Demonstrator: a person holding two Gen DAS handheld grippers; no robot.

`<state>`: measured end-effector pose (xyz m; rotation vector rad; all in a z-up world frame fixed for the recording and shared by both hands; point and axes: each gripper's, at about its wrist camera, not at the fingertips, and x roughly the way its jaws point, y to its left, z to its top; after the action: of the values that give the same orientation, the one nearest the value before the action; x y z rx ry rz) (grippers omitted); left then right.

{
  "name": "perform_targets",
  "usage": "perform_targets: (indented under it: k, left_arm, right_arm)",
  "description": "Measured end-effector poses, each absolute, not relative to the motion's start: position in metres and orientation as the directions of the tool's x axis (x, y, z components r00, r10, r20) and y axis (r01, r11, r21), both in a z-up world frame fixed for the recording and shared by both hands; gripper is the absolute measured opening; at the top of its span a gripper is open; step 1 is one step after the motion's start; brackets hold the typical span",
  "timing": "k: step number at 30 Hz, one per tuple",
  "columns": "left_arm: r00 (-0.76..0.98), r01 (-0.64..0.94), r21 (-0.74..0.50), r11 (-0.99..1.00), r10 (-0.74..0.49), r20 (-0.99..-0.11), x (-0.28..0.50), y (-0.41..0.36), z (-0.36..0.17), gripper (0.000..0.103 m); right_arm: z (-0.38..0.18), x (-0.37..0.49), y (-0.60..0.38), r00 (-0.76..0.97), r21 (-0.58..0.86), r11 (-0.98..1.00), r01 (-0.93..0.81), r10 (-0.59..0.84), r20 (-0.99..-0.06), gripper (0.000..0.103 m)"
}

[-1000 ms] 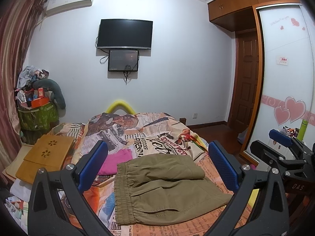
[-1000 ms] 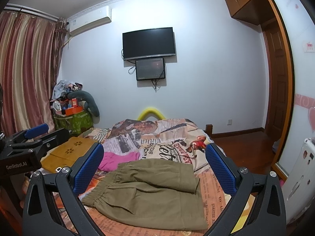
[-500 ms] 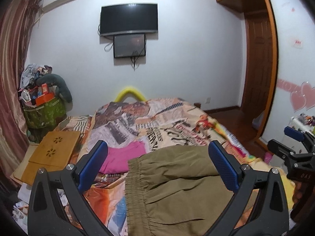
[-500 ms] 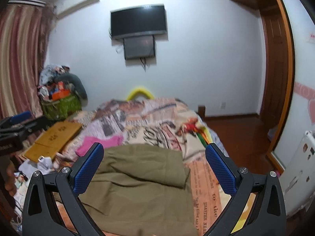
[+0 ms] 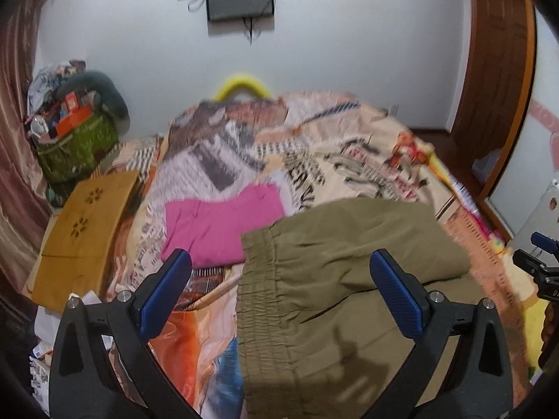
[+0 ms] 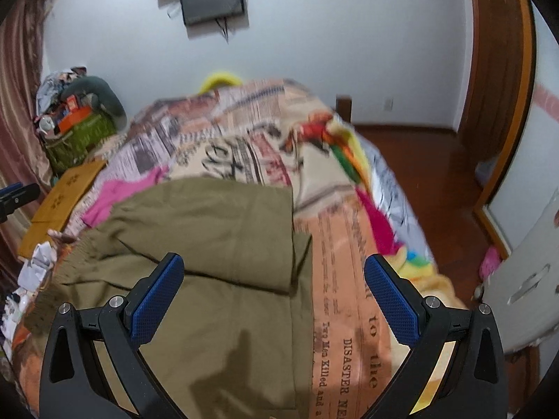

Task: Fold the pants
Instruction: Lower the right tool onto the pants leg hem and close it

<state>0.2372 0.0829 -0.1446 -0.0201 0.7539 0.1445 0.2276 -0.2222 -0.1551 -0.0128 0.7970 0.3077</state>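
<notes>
Olive-green pants (image 5: 325, 289) lie folded on the bed, elastic waistband (image 5: 258, 314) toward the left. In the right wrist view the same pants (image 6: 209, 244) show their folded right edge. My left gripper (image 5: 279, 289) hangs open above the waistband, its blue pads wide apart and holding nothing. My right gripper (image 6: 272, 293) is open over the pants' right part, near where cloth meets the bedspread. The right gripper's body (image 5: 538, 272) shows at the far right of the left wrist view. Both views are motion-blurred.
A folded pink garment (image 5: 220, 227) lies on the newspaper-print bedspread (image 5: 314, 153) beyond the waistband. A wooden lap table (image 5: 80, 230) sits at the bed's left side, with a cluttered green basket (image 5: 77, 146) behind it. Wooden floor (image 6: 436, 174) and a wardrobe door (image 6: 524, 279) lie right.
Both grippers have tilted down and moved closer to the bed. The pants now fill the lower part of each view. Neither gripper has changed its opening.
</notes>
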Motion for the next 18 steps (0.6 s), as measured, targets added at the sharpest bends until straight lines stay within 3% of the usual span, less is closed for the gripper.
perform_targets:
  k: [7,18]
  left_arm:
    - [0.601,-0.124,0.053,0.991,0.117,-0.791,0.271,0.105,-0.197,0.103]
    - [0.422,-0.073,-0.013,0.997,0.019,-0.906,0.309,0.121,-0.257,0.103]
  right_arm:
    - [-0.189,0.259,-0.222,0.543,0.172,0.942,-0.289,0.309,-0.781,0.1]
    - [-0.226,0.293,-0.211,0.374,0.255,0.904,-0.344,0.381,-0.846,0.077]
